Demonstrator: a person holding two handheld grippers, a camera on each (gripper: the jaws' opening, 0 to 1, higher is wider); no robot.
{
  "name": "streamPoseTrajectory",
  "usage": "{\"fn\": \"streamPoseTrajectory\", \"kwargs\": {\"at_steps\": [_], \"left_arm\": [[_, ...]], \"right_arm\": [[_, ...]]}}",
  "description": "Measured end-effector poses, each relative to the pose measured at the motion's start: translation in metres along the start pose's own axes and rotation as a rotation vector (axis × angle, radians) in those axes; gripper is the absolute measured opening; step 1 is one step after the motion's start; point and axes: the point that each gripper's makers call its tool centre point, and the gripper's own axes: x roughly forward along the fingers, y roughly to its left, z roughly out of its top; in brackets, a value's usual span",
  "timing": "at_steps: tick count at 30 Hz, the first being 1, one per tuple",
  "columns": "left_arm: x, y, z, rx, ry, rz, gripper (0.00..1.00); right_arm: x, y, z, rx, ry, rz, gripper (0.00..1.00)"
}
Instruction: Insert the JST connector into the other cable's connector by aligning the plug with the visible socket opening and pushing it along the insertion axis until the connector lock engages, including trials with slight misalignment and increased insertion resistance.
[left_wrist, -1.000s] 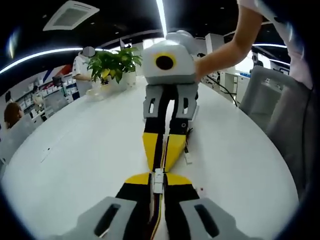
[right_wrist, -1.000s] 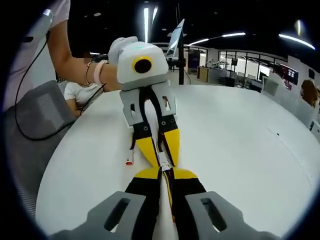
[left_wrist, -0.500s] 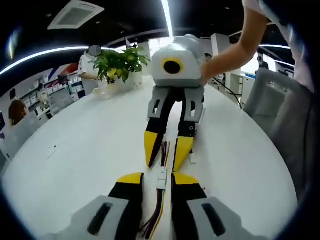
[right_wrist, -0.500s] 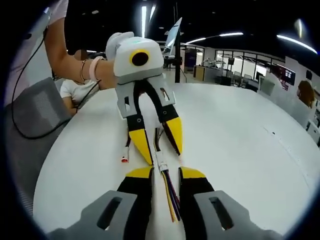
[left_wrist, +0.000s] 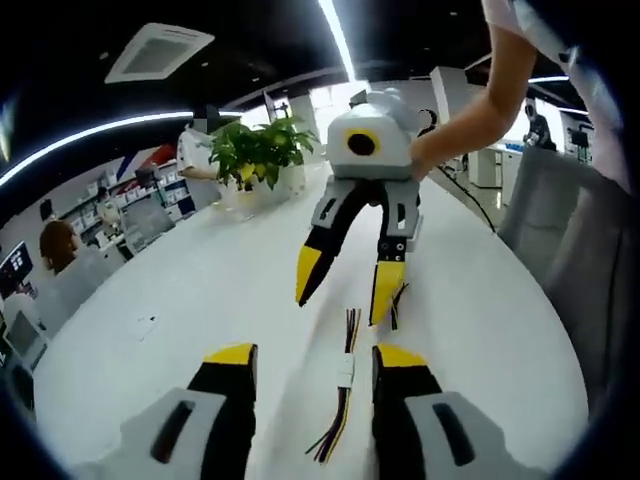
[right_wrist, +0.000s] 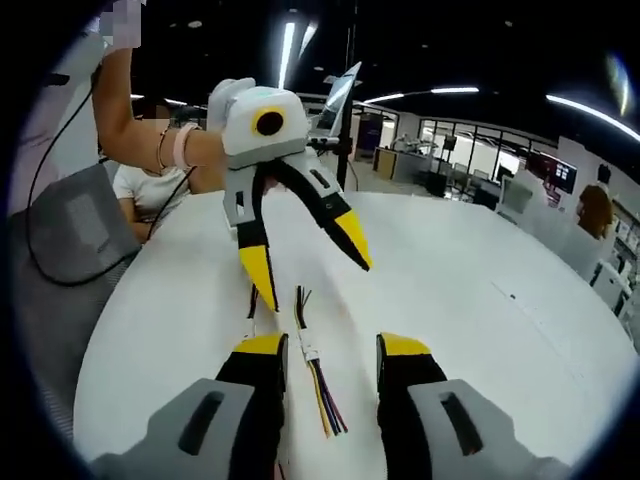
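The cable lies loose on the white table (left_wrist: 180, 290), its white connector bodies (left_wrist: 345, 368) together in one line. Coloured wires (left_wrist: 333, 432) fan out towards me and dark ones run away from me. My left gripper (left_wrist: 315, 357) is open, with its yellow-tipped jaws on either side of the connector and clear of it. My right gripper (left_wrist: 347, 285) faces it, raised and open above the far wires. In the right gripper view the same connector (right_wrist: 309, 350) rests between the spread jaws of my right gripper (right_wrist: 333, 345). There my left gripper (right_wrist: 306, 258) hangs open above the table.
A second short dark cable (right_wrist: 250, 312) lies beside the first one. A potted plant (left_wrist: 255, 150) stands at the far side of the table. Grey chairs (left_wrist: 560, 230) (right_wrist: 70, 230) stand at the table's edge. A person's arm (left_wrist: 470, 110) holds each gripper.
Both grippers were shut on the cable ends, tip to tip. They have opened, let go and drawn back and up. The joined cable now lies on the table.
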Motion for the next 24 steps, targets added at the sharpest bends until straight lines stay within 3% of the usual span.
{"fn": "streamPoseTrajectory", "kwargs": {"at_steps": [3,7,15,24], "left_arm": [[-0.009,-0.005,0.005,0.005,-0.003,0.001,0.43],[-0.019,-0.012,0.008,0.027,0.006,-0.005,0.41],[-0.023,-0.036,0.004,0.046,0.017,-0.047,0.34],[-0.015,-0.060,-0.016,-0.032,0.026,-0.075,0.30]], "right_arm": [[-0.009,0.000,0.007,-0.013,-0.006,-0.022,0.37],[-0.017,0.007,0.009,-0.023,-0.008,-0.010,0.35],[-0.019,0.027,-0.006,-0.045,0.031,0.036,0.30],[-0.013,0.041,-0.030,-0.028,0.068,0.076,0.23]]}}
